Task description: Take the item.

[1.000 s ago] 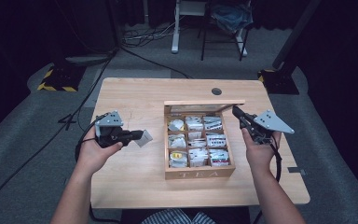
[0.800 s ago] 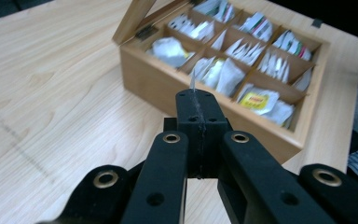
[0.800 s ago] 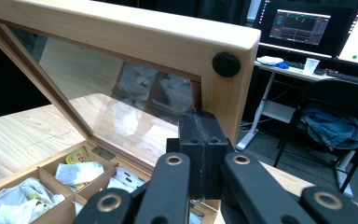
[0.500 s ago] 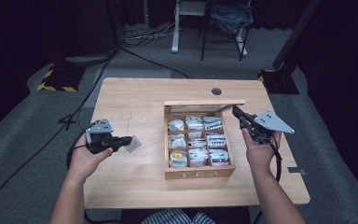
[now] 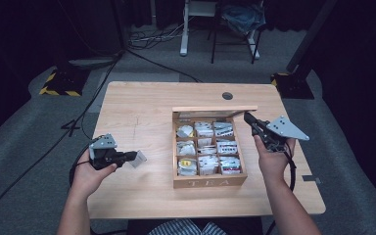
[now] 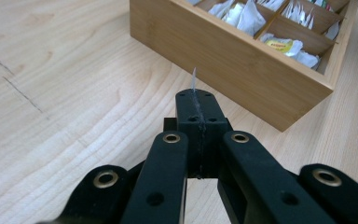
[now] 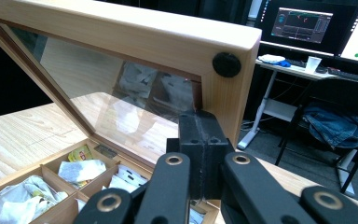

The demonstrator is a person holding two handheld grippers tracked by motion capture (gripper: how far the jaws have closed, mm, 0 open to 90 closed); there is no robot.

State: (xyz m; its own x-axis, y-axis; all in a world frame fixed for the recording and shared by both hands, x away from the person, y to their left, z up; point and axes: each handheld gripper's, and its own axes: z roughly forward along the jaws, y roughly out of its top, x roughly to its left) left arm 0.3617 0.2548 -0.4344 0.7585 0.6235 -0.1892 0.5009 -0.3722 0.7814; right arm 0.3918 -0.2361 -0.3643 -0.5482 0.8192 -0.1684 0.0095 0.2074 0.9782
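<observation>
The jaws of your left gripper (image 6: 200, 109) are pressed together on a thin white tea bag packet (image 6: 194, 78), whose edge sticks up as a sliver past the black tips in the left gripper view. In the high view that gripper (image 5: 127, 157) sits at the lower left of the frame, held in your left hand (image 5: 89, 171) over the bare wooden table (image 5: 137, 107), with the pale packet (image 5: 138, 158) poking out toward the centre. The wooden tea box (image 5: 209, 182) stands just right of the frame's middle, well apart from the left gripper, its compartments holding many white packets and one with a yellow label (image 5: 188, 163). The box's lid (image 5: 214, 109) stands raised along the far edge. In the right gripper view, the jaws of your right gripper (image 7: 200, 122) are closed flat against each other with nothing between them; the tips sit at the lid's wooden frame (image 7: 228, 100), just below a round black bumper (image 7: 226, 64), though actual contact cannot be told. The lid's glass pane (image 7: 121, 98) fills the left half of that frame. In the high view your right hand (image 5: 274, 159) holds this gripper (image 5: 250, 121) at the box's upper right corner.
</observation>
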